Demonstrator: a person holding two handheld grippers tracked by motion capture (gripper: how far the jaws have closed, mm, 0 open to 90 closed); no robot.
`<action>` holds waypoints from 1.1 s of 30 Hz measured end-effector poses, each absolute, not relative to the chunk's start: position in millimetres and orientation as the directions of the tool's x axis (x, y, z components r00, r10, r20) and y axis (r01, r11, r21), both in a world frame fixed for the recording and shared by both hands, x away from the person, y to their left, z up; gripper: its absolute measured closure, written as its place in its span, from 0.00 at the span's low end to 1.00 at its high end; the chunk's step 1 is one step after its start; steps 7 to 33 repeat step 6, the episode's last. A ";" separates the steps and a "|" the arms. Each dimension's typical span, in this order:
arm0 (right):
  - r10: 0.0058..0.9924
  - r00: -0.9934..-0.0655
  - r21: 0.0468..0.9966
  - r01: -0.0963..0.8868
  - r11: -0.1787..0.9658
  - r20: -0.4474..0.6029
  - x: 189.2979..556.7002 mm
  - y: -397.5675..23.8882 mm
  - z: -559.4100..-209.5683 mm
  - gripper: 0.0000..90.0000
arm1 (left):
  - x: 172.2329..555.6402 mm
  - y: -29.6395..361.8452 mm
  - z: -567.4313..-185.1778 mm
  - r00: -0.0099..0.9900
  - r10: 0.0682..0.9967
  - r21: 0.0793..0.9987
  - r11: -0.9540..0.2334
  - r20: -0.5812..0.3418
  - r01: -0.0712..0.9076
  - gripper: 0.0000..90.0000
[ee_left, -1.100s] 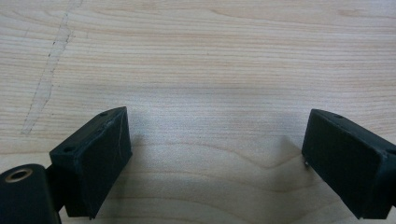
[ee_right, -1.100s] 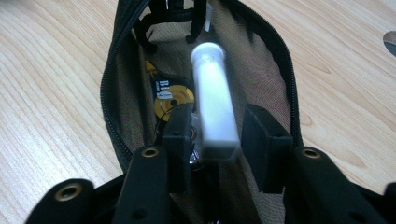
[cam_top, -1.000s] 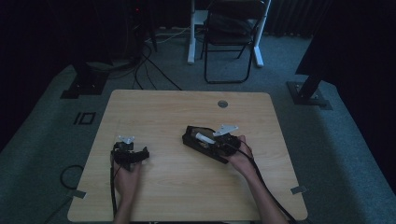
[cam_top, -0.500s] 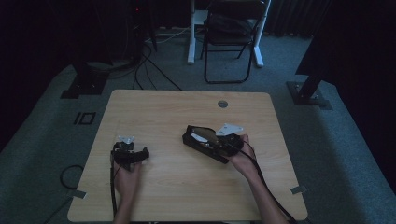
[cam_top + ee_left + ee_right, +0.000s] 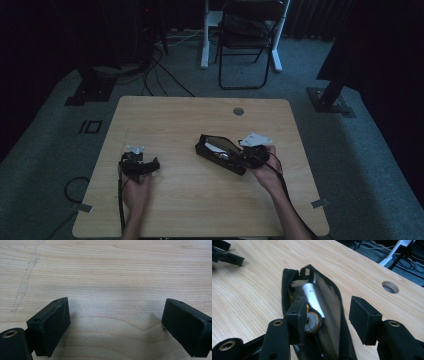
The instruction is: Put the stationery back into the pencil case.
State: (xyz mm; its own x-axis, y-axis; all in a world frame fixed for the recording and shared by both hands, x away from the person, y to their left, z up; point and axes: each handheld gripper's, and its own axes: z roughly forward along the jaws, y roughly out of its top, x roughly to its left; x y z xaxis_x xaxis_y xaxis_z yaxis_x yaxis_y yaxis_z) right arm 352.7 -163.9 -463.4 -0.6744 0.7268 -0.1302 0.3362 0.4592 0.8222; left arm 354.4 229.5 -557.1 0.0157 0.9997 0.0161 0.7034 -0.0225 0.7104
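Across the wooden table (image 5: 165,115), our right gripper (image 5: 325,315), jaws just parting and empty, straddles the black pouch (image 5: 332,305); next, zip it.

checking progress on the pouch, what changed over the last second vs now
The right gripper has just been opening its jaws and has lifted a little above the open black pouch; nothing is clamped, its left jaw sits inside the pouch mouth. The pouch, the left gripper and the table stayed put.
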 end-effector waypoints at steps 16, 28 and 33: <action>0.753 -0.647 0.828 0.353 0.436 -0.121 353.2 -178.4 -466.0 0.53 | 354.5 229.4 -557.1 0.016 1.000 0.711 -0.023 0.016 0.703 0.09; 0.753 -0.647 0.828 0.353 0.436 -0.121 353.2 -178.4 -466.0 0.53 | 354.5 229.4 -557.1 0.016 1.000 0.711 -0.023 0.016 0.703 0.09; 0.753 -0.647 0.828 0.353 0.436 -0.121 353.2 -178.4 -466.0 0.53 | 354.5 229.4 -557.1 0.016 1.000 0.711 -0.023 0.016 0.703 0.09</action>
